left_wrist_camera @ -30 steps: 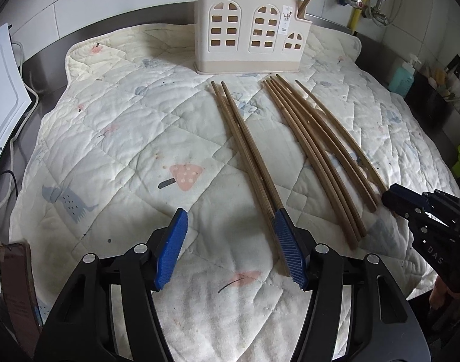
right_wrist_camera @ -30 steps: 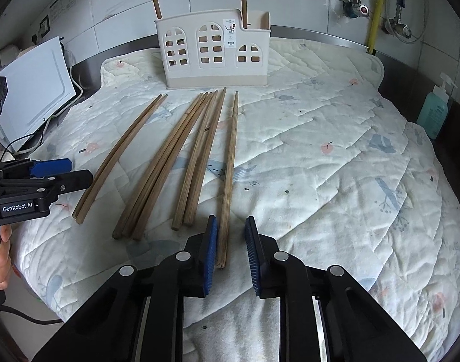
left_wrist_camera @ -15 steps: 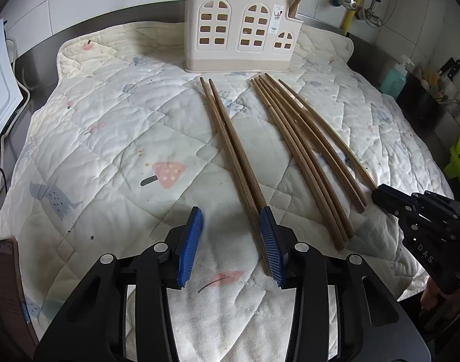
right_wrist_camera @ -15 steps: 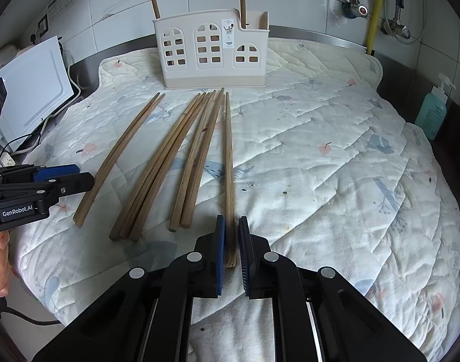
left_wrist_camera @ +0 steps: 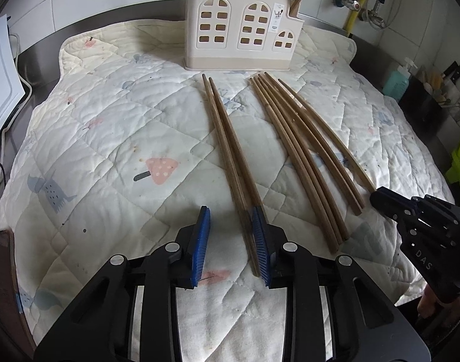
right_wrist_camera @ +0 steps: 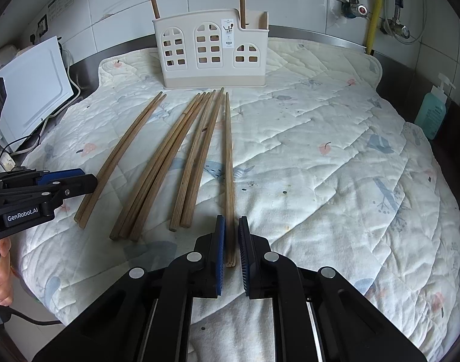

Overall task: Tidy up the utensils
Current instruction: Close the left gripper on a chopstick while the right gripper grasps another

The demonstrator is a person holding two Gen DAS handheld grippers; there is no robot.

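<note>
right gripper (right_wrist_camera: 231, 235) lay low over the quilt (right_wrist_camera: 320, 166), pads nearly closed round a single chopstick (right_wrist_camera: 228, 166). left gripper (left_wrist_camera: 231, 226) parted, right pad vs the chopstick pair (left_wrist_camera: 230, 147). holder (right_wrist_camera: 211, 57) at the back.

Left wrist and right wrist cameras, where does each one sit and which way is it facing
Left wrist: on the left gripper, low over the quilted white mat, facing the cream plastic utensil holder; its open blue-padded fingers flank the leftmost pair of wooden chopsticks; the right gripper shows at the right edge.

Right wrist: on the right gripper, same heading; its fingers are nearly closed around a single wooden chopstick; the left gripper shows at the left.

Shared: holder, mat, chopsticks.
</note>
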